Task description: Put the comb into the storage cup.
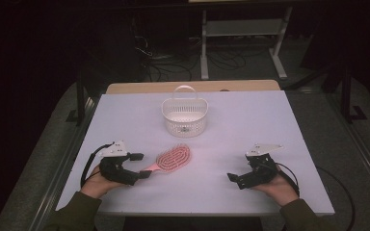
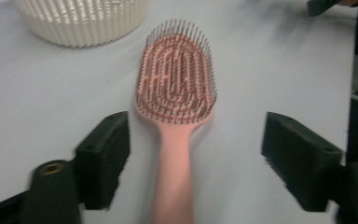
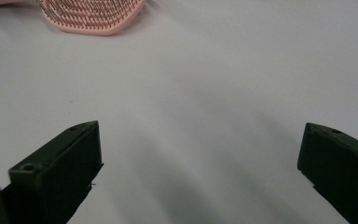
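The pink hairbrush (image 2: pixel 176 93) lies flat on the desk (image 1: pixel 250 120), its handle between the spread jaws of the left tongs (image 2: pixel 193 154), untouched. Beyond its bristle head stands the white basket (image 1: pixel 184 115), with something small and unclear inside. The right tongs (image 3: pixel 200 163) rest spread over bare desk.

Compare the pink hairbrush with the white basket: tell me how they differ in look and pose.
The pink hairbrush lies flat, bristles up, its handle between the open jaws of the left gripper; the white basket stands upright farther back, apart from both grippers. The hairbrush is a flat oval with a handle; the basket is a slotted tub with a looped handle. Both rest on the white table.
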`<action>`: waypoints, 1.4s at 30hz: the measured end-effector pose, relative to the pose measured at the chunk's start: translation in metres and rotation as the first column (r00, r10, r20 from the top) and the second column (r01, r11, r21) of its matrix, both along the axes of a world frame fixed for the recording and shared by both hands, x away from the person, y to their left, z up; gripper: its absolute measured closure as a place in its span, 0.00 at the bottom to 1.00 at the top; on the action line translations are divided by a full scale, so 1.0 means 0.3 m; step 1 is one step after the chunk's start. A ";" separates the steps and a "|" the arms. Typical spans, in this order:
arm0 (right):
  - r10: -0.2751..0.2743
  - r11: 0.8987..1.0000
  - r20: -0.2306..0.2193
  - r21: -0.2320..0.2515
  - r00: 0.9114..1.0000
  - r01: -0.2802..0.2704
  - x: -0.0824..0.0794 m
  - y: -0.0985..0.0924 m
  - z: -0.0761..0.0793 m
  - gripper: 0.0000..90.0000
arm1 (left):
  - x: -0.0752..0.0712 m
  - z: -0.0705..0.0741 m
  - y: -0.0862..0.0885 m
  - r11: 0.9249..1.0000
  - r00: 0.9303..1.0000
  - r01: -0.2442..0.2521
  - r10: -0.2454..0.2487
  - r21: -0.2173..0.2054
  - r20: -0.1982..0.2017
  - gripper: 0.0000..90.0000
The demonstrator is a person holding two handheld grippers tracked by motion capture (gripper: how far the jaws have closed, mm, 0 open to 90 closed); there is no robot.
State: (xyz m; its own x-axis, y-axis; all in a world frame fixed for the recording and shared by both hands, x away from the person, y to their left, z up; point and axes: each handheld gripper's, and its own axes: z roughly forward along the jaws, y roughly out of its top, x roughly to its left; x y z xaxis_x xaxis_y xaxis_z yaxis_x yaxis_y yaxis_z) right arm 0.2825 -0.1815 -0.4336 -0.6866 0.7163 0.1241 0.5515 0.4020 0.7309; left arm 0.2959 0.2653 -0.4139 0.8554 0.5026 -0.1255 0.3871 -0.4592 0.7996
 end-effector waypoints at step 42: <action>0.008 1.000 -0.008 0.002 1.000 -0.008 0.003 0.007 -0.008 0.00 | 0.022 0.003 0.018 1.000 1.000 -0.021 0.021 -0.019 0.012 0.00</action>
State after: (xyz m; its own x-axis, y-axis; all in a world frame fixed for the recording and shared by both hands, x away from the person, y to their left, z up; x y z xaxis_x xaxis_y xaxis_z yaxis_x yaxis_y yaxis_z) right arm 0.2834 -0.1796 -0.4360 -0.6909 0.7110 0.1311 0.5546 0.4049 0.7270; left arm 0.3025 0.2706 -0.4131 0.8461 0.5182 -0.1250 0.3868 -0.4355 0.8128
